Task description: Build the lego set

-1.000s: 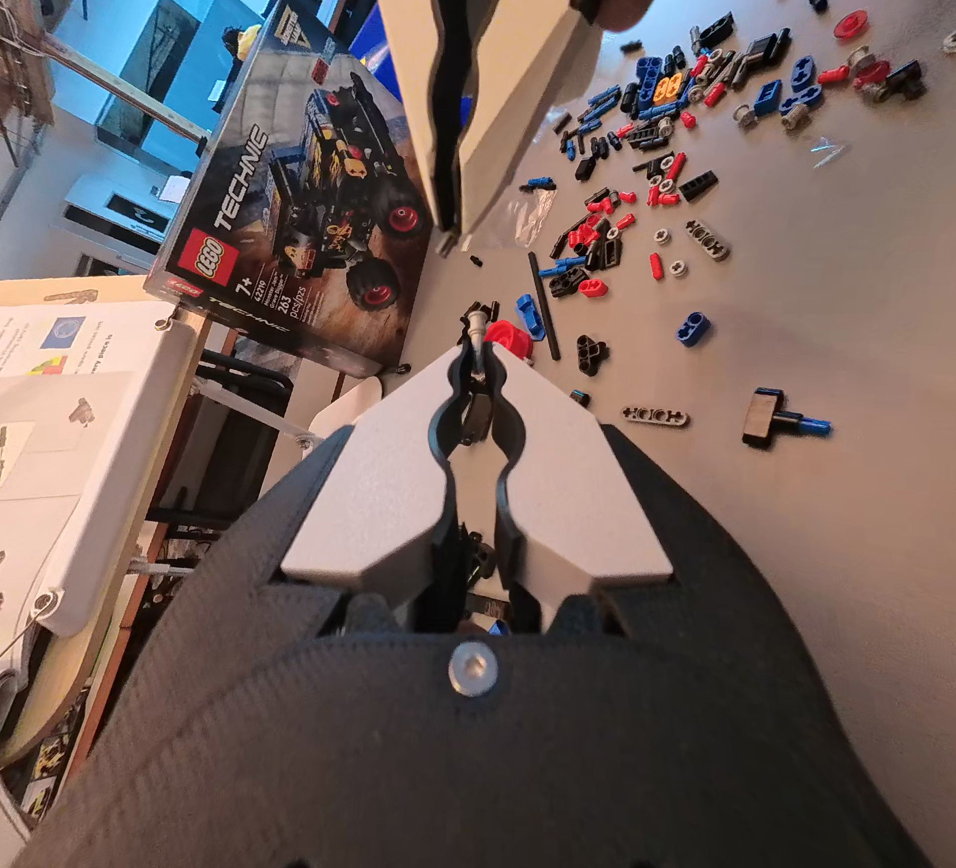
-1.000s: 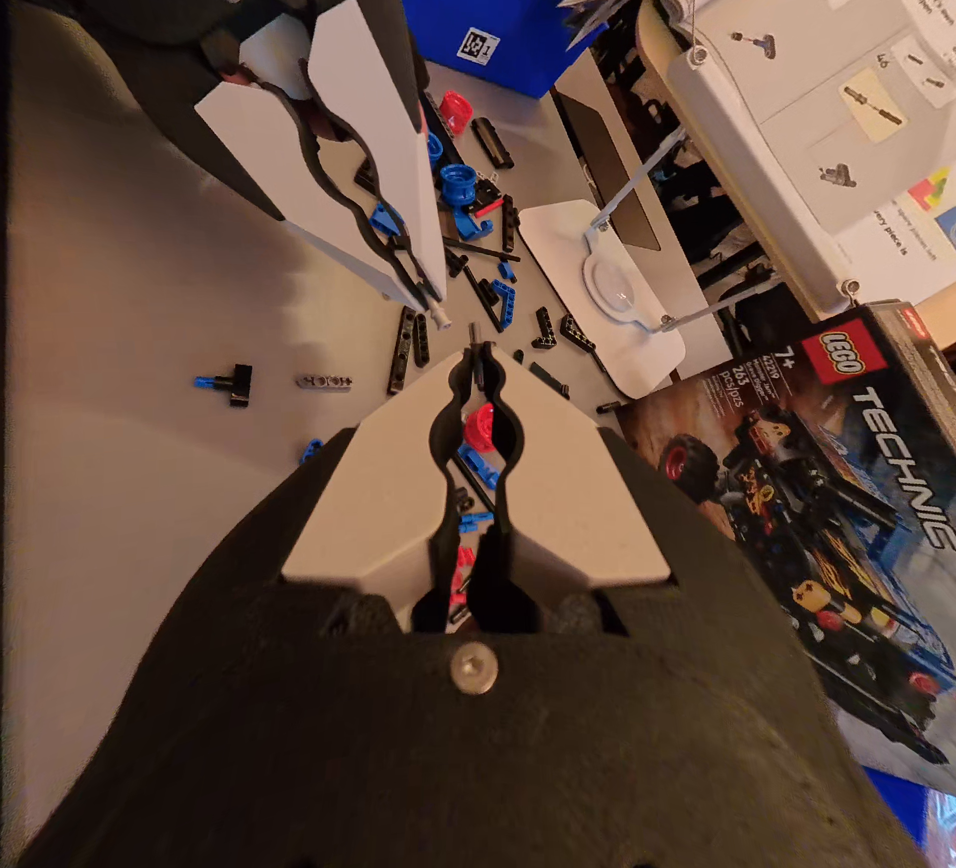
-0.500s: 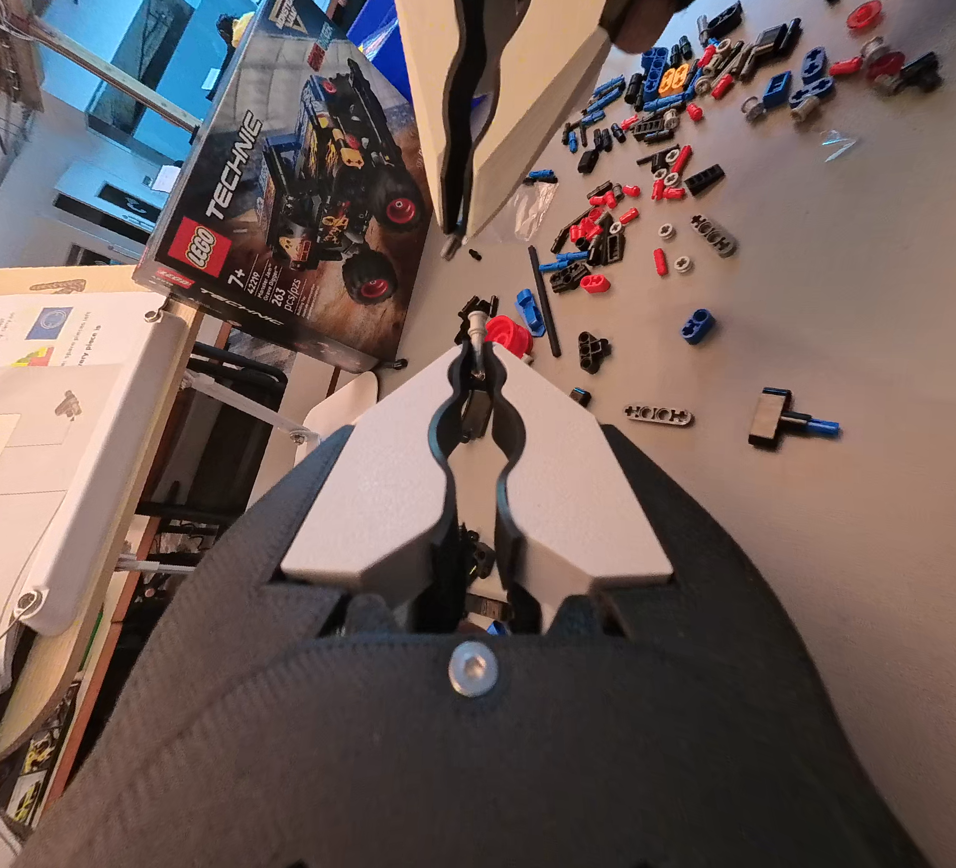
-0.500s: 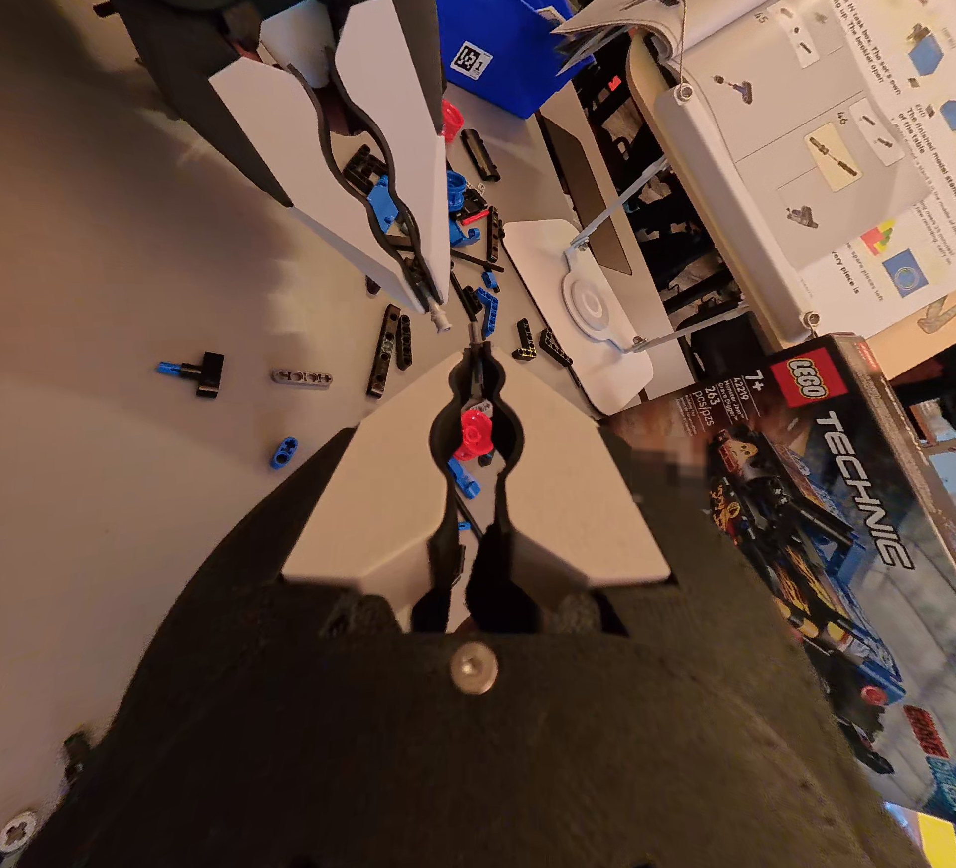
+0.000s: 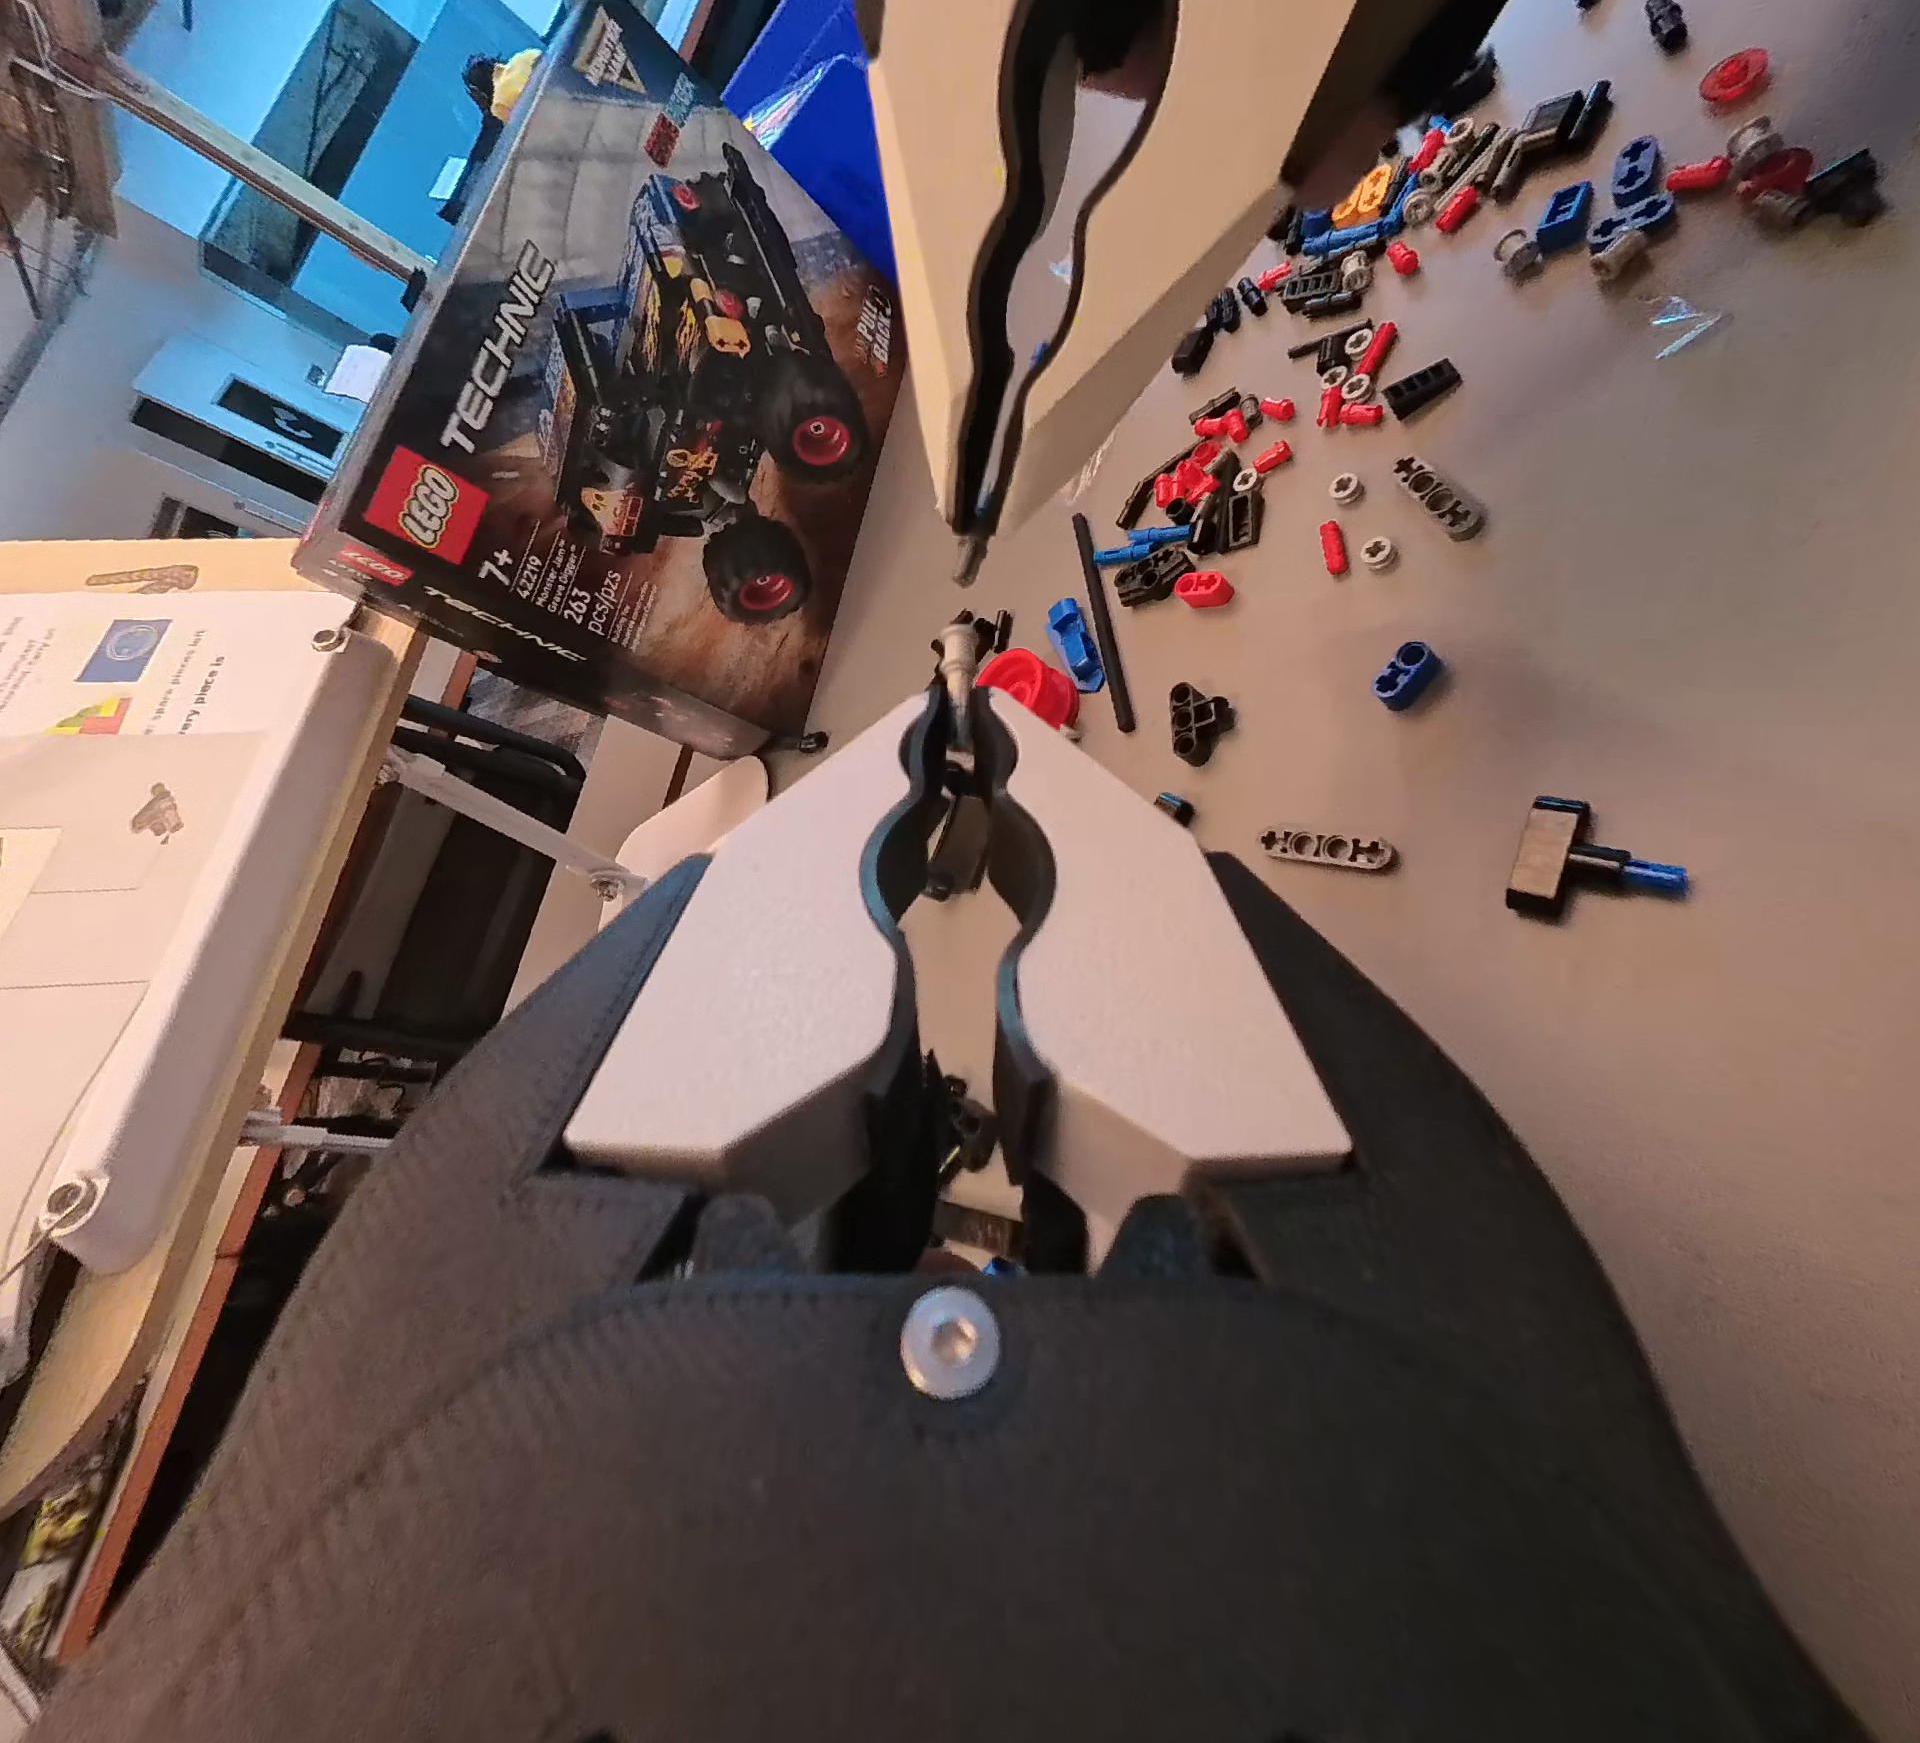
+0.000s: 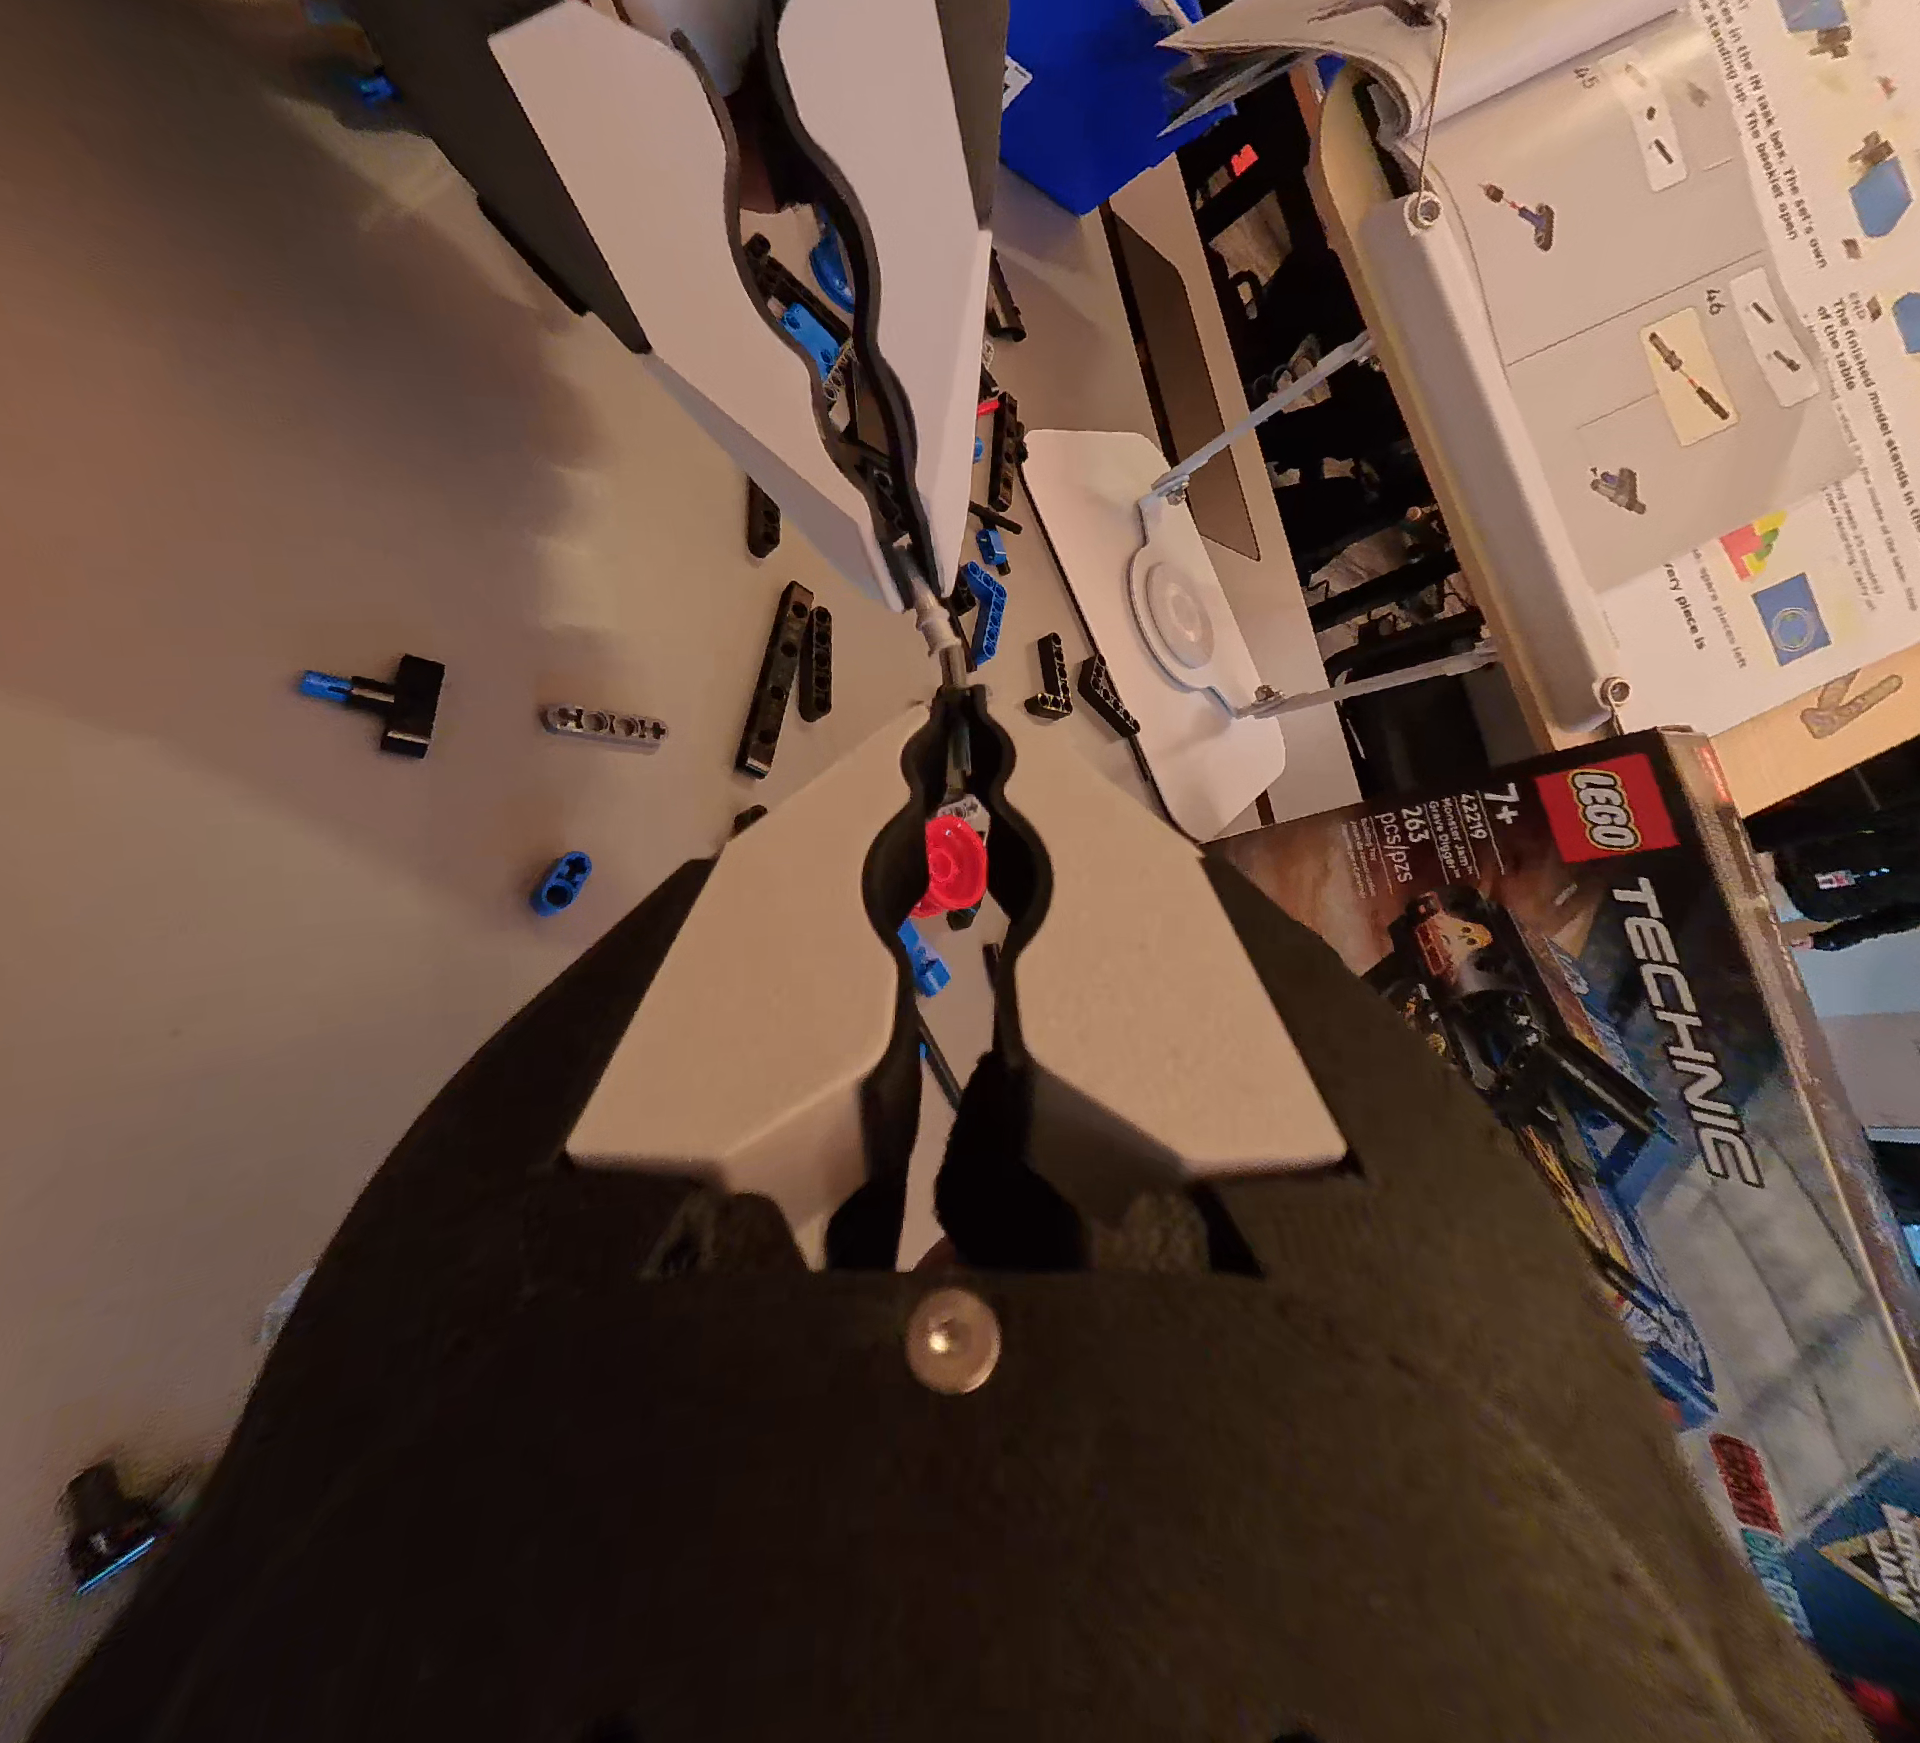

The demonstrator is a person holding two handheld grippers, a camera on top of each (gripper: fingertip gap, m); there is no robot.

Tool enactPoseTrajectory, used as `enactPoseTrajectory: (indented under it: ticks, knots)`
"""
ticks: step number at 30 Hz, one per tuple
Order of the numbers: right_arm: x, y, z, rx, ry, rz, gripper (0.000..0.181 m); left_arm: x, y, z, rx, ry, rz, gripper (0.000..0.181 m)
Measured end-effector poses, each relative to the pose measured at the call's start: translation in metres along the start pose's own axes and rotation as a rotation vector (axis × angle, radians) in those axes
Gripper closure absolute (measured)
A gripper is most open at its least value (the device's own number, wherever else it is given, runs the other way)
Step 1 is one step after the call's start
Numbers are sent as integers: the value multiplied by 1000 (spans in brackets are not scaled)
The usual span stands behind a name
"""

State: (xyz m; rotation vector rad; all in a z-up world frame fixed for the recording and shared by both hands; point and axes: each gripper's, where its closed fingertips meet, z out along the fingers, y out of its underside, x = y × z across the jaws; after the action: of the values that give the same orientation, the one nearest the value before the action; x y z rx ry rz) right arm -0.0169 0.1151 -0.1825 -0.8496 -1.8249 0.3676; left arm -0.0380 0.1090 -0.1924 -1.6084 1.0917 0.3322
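Note:
My left gripper (image 5: 961, 711) is shut on a small grey pin (image 5: 958, 654) that sticks out past its tips. It also shows in the right wrist view (image 6: 920, 587), coming down from above with the grey pin (image 6: 935, 628). My right gripper (image 6: 956, 706) is shut on a thin dark axle (image 6: 961, 743). In the left wrist view it comes from above (image 5: 971, 535). The two held pieces point tip to tip, and in the right wrist view they seem to touch. Both grippers hang above the grey table (image 5: 1558, 1174).
A red wheel hub (image 5: 1023, 680), a blue connector (image 5: 1408, 677), a grey thin beam (image 5: 1325, 846) and a black T-piece with a blue pin (image 5: 1579, 867) lie below. A heap of loose pieces (image 5: 1351, 343) lies farther off. The set's box (image 5: 623, 446) and a booklet on a stand (image 6: 1714, 291) are at the table's edge. Less than 4 cm separates the two grippers' tips. The blue connector (image 5: 1408, 677) is about 10 cm from both grippers' fingertips. My right wrist view (image 6: 553, 864) looks at it from another angle.
The two grippers have moved closer together. The gap between the grey pin and the dark axle has closed to almost nothing. Both stay shut.

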Motion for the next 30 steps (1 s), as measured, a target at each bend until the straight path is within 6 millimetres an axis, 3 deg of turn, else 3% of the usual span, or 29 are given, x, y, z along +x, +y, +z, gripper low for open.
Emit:
enactPoseTrajectory:
  ticks: [21, 30]
  knots:
    - [-2, 2, 1, -21, 30, -82, 181, 4, -9, -3, 52, 40, -35, 180]
    - [-4, 0, 2, -40, 73, -212, 181, 6, -8, -5, 57, 77, -84, 180]
